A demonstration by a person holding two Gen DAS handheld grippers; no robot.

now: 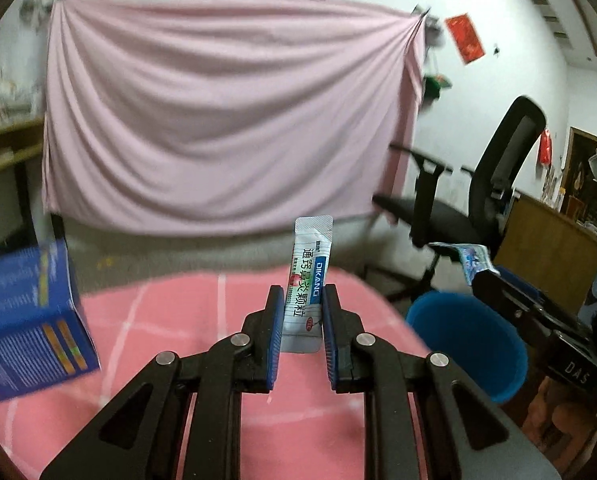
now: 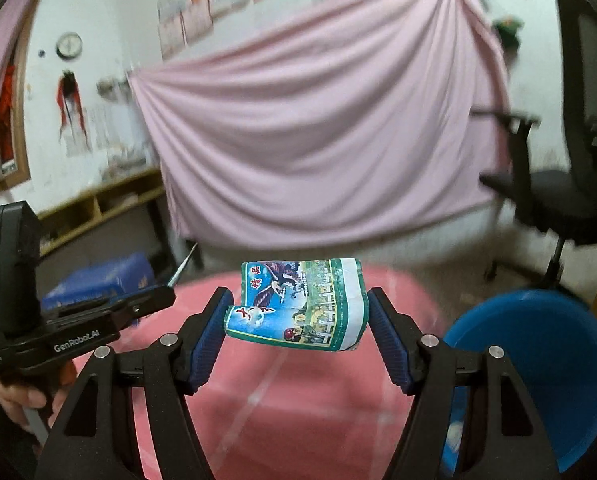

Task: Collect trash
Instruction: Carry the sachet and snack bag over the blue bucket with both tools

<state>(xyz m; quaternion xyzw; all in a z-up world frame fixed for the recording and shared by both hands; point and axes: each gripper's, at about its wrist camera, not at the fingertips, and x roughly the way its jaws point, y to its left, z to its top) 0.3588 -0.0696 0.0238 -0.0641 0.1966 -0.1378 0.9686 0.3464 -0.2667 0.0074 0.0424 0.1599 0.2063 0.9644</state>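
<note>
Behind everything hangs a wide pink draped cloth (image 1: 226, 120) on the white wall, and below you lies the pink table cover with pale grid lines (image 1: 170, 320). To the right stands a black mesh-backed office chair (image 1: 498, 184). Beside the table's right edge sits a round blue plastic bin (image 2: 538, 368); something pale shows low inside it, too small to make out. On the table's left stands a blue printed cardboard box (image 1: 30, 320), its writing blurred past reading.

Your right gripper (image 2: 296, 312) points forward over the table with its blue-padded jaws set wide, clamped on the ends of a crumpled green, blue and white printed paper pack (image 2: 298, 304), which is held clear above the cover. It carries a bird picture and red characters that you cannot read for certain.

Your left gripper (image 1: 302, 308) has its jaws drawn narrow, pinching a slim white and silver sachet (image 1: 308, 280) that stands upright between the pads, off the table. The sachet reads "DIKANG" on a blue strip beside green Chinese characters. In the right wrist view this gripper's body reads "GenRobot.AI", with your hand (image 2: 18, 396) wrapped round its handle.
</note>
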